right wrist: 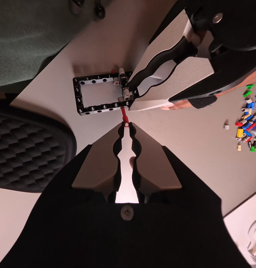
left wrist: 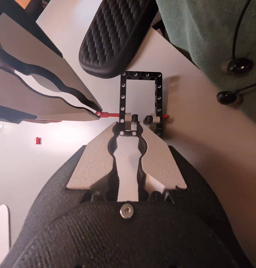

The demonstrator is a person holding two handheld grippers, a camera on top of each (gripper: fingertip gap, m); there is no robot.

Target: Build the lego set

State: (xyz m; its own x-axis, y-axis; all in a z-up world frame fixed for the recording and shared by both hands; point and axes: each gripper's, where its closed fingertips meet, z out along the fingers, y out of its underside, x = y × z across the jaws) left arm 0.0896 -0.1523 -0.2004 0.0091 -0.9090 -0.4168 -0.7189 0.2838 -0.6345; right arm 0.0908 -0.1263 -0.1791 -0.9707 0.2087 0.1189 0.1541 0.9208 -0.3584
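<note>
A black rectangular lego frame (left wrist: 123, 95) with holes lies on the white table; it also shows in the right wrist view (right wrist: 78, 100). Grey and black connectors (left wrist: 128, 120) sit at its near end. My left gripper (left wrist: 128, 131) is shut on the frame's short end. A red axle (left wrist: 108, 114) passes through the frame's side, and its far tip (left wrist: 165, 116) sticks out of the opposite side. My right gripper (right wrist: 126, 124) is shut on the axle's ringed end (right wrist: 126, 124), and it shows at the left of the left wrist view (left wrist: 97, 114).
A black padded armrest (left wrist: 110, 40) overhangs the table beside the frame. A person's green garment (left wrist: 211, 36) with black cords lies past the table edge. A small red piece (left wrist: 37, 141) lies alone. A pile of loose coloured pieces (right wrist: 250, 126) sits at the right. My hands' fingertips stand some 4 centimeters from each other.
</note>
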